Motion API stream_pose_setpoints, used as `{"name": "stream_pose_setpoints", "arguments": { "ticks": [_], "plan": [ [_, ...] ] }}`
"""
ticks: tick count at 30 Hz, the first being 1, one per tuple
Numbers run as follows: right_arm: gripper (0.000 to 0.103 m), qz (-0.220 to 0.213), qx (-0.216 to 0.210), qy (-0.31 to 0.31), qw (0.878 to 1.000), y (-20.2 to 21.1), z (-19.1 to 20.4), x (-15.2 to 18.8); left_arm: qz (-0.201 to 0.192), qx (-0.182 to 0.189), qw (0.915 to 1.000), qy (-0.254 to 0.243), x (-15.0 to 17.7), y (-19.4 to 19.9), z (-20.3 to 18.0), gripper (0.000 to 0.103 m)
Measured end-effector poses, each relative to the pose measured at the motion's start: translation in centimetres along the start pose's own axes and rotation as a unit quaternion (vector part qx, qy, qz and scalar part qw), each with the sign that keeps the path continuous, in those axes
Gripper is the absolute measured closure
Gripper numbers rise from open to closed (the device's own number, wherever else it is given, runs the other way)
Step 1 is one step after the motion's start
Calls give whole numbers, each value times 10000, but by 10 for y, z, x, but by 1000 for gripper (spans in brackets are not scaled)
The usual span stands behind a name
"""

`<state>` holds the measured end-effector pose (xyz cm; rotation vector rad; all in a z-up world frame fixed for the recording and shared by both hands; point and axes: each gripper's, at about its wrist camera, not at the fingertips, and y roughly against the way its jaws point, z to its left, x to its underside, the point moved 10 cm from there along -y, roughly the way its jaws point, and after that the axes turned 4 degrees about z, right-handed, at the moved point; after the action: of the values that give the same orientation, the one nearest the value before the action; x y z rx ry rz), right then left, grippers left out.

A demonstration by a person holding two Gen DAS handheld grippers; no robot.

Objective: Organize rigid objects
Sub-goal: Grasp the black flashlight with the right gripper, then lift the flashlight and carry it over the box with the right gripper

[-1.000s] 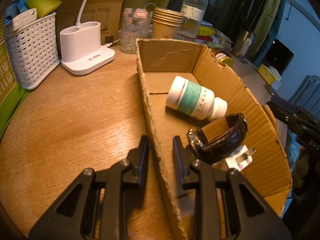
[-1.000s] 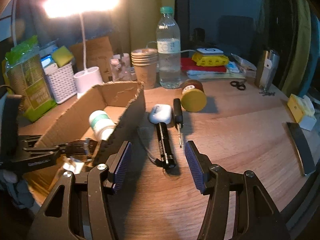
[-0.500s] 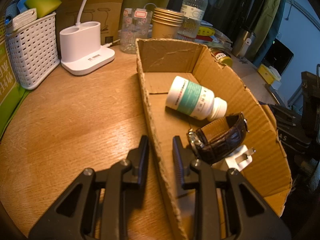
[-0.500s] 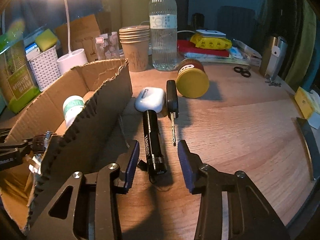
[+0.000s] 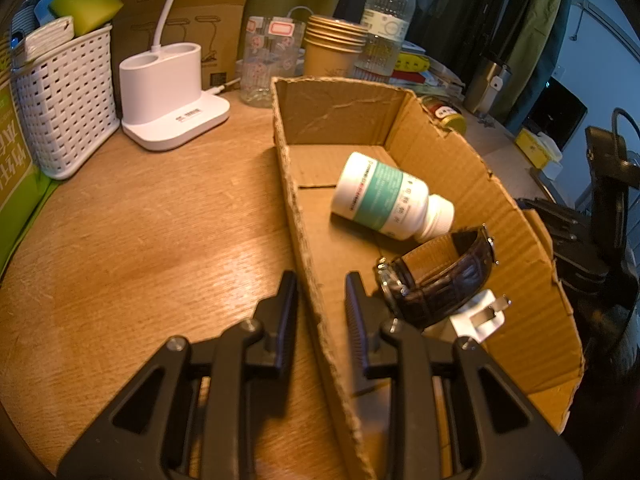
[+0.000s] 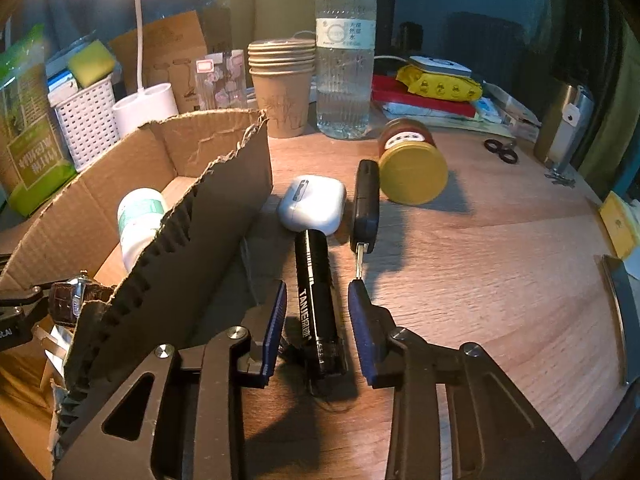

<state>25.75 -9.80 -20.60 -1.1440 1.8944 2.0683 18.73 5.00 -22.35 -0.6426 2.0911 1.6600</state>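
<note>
My left gripper (image 5: 318,308) is shut on the near left wall of the cardboard box (image 5: 308,264), one finger on each side. Inside the box lie a white pill bottle (image 5: 390,200), a brown leather watch (image 5: 436,280) and a white plug (image 5: 482,316). My right gripper (image 6: 316,320) is open, its fingers on either side of a black flashlight (image 6: 318,292) lying on the table beside the box (image 6: 200,248). A white earbud case (image 6: 312,204), a black car key (image 6: 366,208) and a yellow-lidded jar (image 6: 412,164) lie beyond the flashlight.
A white lamp base (image 5: 168,100), a white basket (image 5: 60,100), paper cups (image 6: 282,88) and a water bottle (image 6: 346,60) stand at the back. Scissors (image 6: 500,150), a metal flask (image 6: 566,128) and a yellow tissue pack (image 6: 618,220) are at the right.
My right gripper has moved forward and down over the flashlight, and its fingers have narrowed around it. The left gripper has not moved.
</note>
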Motion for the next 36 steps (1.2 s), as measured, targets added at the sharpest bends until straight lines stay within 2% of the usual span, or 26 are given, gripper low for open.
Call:
{"name": "stream_pose_setpoints", "arguments": {
  "ticks": [3,6,15,28,36],
  "plan": [
    [72,8,16,17,10000,-1,1,0,0,0,10000,0,0,0,0,77],
    [81,24,1,5,10000,-2,1,0,0,1,10000,1,0,0,0,77],
    [82,-23,-45,-14,10000,2,0,1,1,2,10000,2,0,0,0,77],
    [82,-414,78,-17,9991,31,-3,-12,0,1,10000,2,0,0,0,77],
    [82,-817,124,103,9965,66,7,-30,1,1,10000,3,0,0,0,77]
  ]
}}
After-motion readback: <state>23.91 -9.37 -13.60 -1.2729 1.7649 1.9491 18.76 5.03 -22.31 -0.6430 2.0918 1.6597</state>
